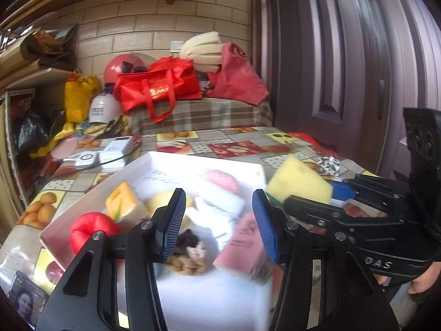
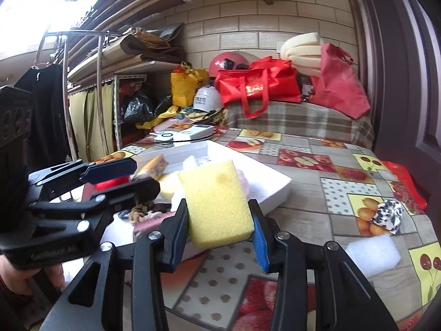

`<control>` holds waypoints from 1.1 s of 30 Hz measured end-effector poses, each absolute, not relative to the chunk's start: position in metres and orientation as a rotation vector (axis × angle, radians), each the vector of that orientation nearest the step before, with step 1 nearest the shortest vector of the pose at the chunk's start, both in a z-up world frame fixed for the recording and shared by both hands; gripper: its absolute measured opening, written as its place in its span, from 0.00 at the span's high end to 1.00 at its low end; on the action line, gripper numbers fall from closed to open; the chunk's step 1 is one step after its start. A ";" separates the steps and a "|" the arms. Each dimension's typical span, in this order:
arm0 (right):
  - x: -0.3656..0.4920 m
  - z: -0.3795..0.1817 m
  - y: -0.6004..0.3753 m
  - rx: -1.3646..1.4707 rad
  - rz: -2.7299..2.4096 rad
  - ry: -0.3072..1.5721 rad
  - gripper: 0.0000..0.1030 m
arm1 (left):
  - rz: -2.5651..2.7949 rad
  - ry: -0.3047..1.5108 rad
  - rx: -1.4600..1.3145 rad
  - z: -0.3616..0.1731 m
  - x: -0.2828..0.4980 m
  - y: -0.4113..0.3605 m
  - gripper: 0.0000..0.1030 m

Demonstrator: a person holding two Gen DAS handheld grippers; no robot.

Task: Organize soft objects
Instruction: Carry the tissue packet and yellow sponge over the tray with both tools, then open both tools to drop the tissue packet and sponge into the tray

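Note:
A white tray (image 1: pixel 193 160) lies on the fruit-print tablecloth and holds several soft things: a red plush piece (image 1: pixel 88 229), an orange pack (image 1: pixel 124 201), a pink-and-white pad (image 1: pixel 220 182), a pink pack (image 1: pixel 245 242) and brown scrunchies (image 1: pixel 187 251). My left gripper (image 1: pixel 219 201) hovers over the tray, open, with nothing between its fingers. In the right wrist view it shows at the left as my left gripper (image 2: pixel 146 176). My right gripper (image 2: pixel 217 207) is shut on a yellow sponge (image 2: pixel 215 193), held beside the tray's (image 2: pixel 275 184) near right corner. The left wrist view shows that sponge (image 1: pixel 299 183) too.
A black-and-white scrunchie (image 2: pixel 387 216) and a white foam block (image 2: pixel 372 253) lie on the table to the right of the tray. White electronic devices with a cable (image 1: pixel 115 149) sit behind the tray. Red bags (image 1: pixel 157 85) stand at the back, a dark door (image 1: pixel 358 55) on the right.

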State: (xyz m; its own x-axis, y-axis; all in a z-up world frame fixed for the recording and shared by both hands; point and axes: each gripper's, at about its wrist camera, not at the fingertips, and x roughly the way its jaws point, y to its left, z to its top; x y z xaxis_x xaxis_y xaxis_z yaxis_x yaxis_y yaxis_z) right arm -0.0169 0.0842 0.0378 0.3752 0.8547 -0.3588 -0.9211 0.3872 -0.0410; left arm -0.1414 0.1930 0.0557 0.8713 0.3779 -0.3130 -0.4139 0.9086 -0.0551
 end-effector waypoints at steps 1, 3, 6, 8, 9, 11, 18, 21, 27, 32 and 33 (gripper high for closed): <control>-0.019 0.037 0.085 -0.254 1.156 0.297 0.59 | 0.429 0.297 -0.133 0.055 -0.145 0.199 0.51; -0.021 0.038 0.087 -0.260 1.163 0.289 0.60 | 0.449 0.291 -0.158 0.054 -0.151 0.209 0.51; -0.019 0.038 0.086 -0.251 1.163 0.293 0.60 | 0.466 0.283 -0.207 0.052 -0.158 0.223 0.51; -0.018 0.037 0.086 -0.246 1.160 0.301 0.60 | 0.470 0.280 -0.238 0.051 -0.160 0.229 0.51; -0.018 0.037 0.086 -0.245 1.161 0.300 0.60 | 0.473 0.277 -0.250 0.052 -0.161 0.231 0.51; -0.018 0.038 0.085 -0.241 1.163 0.294 0.60 | 0.481 0.268 -0.269 0.051 -0.164 0.235 0.51; -0.019 0.037 0.085 -0.234 1.161 0.301 0.60 | 0.490 0.256 -0.314 0.051 -0.167 0.242 0.51; -0.021 0.037 0.088 -0.244 1.162 0.296 0.60 | 0.492 0.250 -0.324 0.051 -0.168 0.242 0.51; -0.031 0.037 0.099 -0.249 1.192 0.283 0.60 | 0.494 0.252 -0.330 0.051 -0.169 0.244 0.51; -0.029 0.038 0.097 -0.234 1.198 0.286 0.60 | 0.495 0.251 -0.334 0.051 -0.168 0.245 0.51; -0.027 0.038 0.096 -0.224 1.196 0.291 0.60 | 0.496 0.251 -0.335 0.050 -0.168 0.246 0.51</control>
